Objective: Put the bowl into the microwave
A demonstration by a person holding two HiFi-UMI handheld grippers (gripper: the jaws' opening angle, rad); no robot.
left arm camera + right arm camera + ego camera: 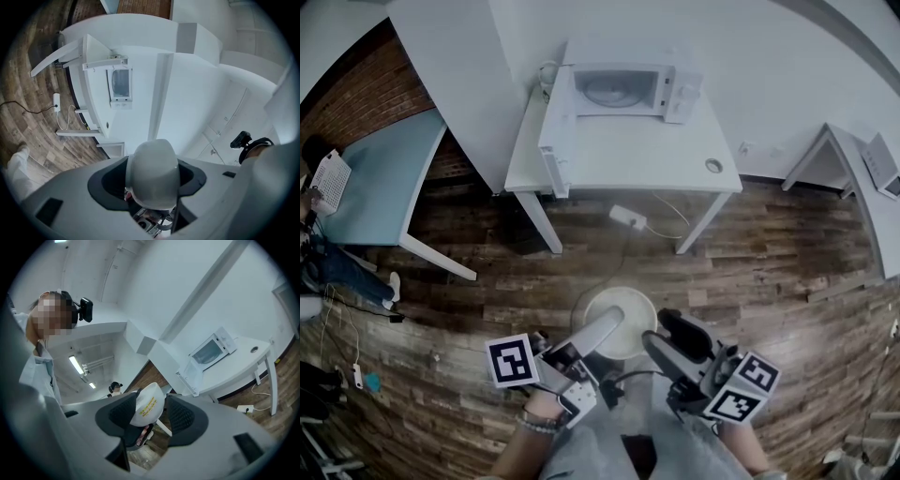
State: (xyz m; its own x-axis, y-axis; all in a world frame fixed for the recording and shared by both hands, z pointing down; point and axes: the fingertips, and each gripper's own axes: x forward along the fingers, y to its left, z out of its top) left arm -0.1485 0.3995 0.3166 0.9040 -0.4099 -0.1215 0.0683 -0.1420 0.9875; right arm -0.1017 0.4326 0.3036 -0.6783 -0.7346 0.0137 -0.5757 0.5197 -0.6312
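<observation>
A white bowl hangs over the wooden floor, well short of the table. My left gripper is shut on it; in the left gripper view the bowl fills the gap between the dark pads. My right gripper sits at the bowl's right edge with its jaws apart. In the right gripper view the bowl, with its yellow label, shows between the pads with a gap on one side. The white microwave stands at the back of a white table, its door swung wide open to the left.
A power strip and its cable lie on the floor in front of the table. A pale blue table stands at the left with a person beside it. Another white table is at the right.
</observation>
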